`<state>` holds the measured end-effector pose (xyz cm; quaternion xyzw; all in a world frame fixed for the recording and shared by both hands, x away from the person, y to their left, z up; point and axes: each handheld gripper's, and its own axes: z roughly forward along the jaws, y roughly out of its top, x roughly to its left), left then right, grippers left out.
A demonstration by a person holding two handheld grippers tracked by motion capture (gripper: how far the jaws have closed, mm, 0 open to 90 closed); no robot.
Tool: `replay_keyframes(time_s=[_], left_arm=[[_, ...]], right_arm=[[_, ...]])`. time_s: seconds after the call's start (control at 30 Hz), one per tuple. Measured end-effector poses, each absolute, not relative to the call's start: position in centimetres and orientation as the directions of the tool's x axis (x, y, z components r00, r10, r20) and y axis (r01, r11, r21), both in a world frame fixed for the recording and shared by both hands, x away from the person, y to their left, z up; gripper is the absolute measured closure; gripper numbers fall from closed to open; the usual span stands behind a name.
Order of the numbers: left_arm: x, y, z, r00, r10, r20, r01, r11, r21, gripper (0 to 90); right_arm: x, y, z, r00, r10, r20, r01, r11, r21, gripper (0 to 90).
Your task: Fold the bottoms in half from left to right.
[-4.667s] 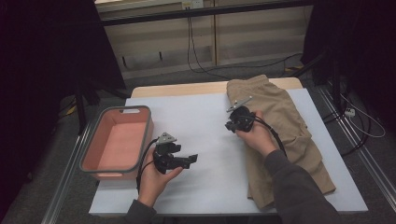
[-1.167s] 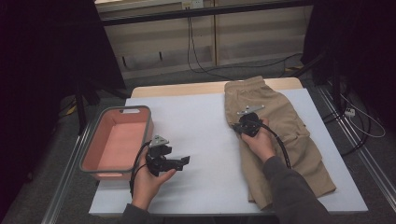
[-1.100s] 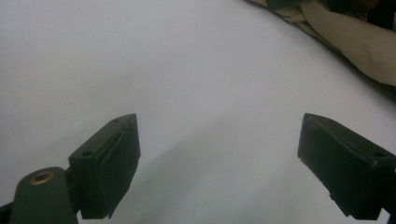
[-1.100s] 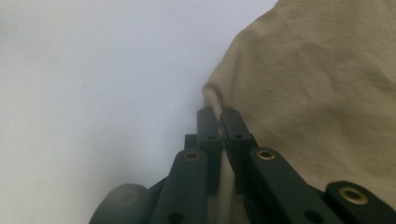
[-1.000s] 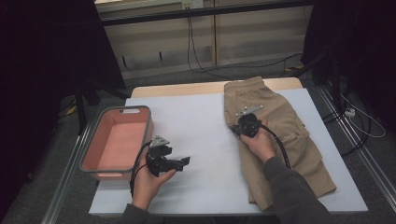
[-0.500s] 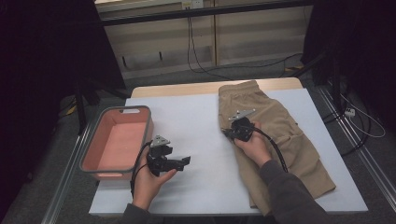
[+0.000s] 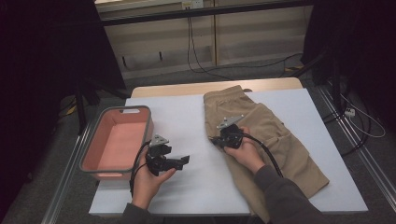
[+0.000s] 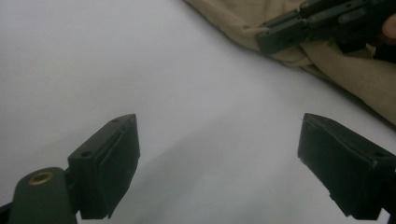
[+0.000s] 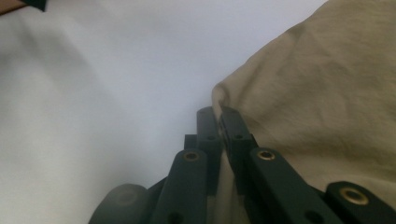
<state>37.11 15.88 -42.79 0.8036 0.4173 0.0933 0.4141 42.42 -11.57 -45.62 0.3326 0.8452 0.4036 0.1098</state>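
Tan trousers (image 7: 275, 135) lie on the right half of the white table (image 7: 196, 121), waistband at the far end. My right gripper (image 7: 215, 139) is shut on the left edge of the tan trousers (image 9: 317, 102), and the cloth fold sits pinched between its black jaws (image 9: 217, 119). My left gripper (image 7: 183, 160) is held above the white surface left of the trousers, jaws wide open with nothing between them (image 8: 219, 163). In the left gripper view the right gripper (image 8: 280, 35) grips the trouser edge (image 8: 355, 74) ahead.
A pink tub with a grey rim (image 7: 93, 154) stands empty at the table's left edge. Metal rails run along both sides of the table, and cables lie on the floor beyond it.
My right gripper has dragged the trousers' edge leftward toward the table's middle, and the garment has shifted with it. The left gripper has stayed put, open.
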Motion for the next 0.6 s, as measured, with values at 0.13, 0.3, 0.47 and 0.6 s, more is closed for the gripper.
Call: replay_keyframes(time_s=[0.13,0.3,0.47,0.6], left_arm=[[37.1,16.0,-42.8,0.631,0.751,-0.196,0.595,-0.305,0.744,12.8],[37.1,16.1,-42.8,0.626,0.753,-0.2,0.598,-0.299,0.744,12.8],[37.2,16.3,-42.7,0.626,0.753,-0.202,0.599,-0.3,0.742,12.8],[37.2,16.4,-42.7,0.628,0.751,-0.203,0.599,-0.299,0.743,12.8]], right_arm=[[41.8,-10.2,-45.5,-0.79,0.607,0.092,0.451,0.474,0.756,88.3],[41.1,-8.8,-45.5,-0.824,0.557,0.099,0.427,0.498,0.755,88.2],[41.0,-8.7,-45.4,-0.828,0.545,0.133,0.441,0.486,0.754,85.7],[41.0,-9.3,-44.9,-0.812,0.565,0.146,0.465,0.475,0.747,72.6]])
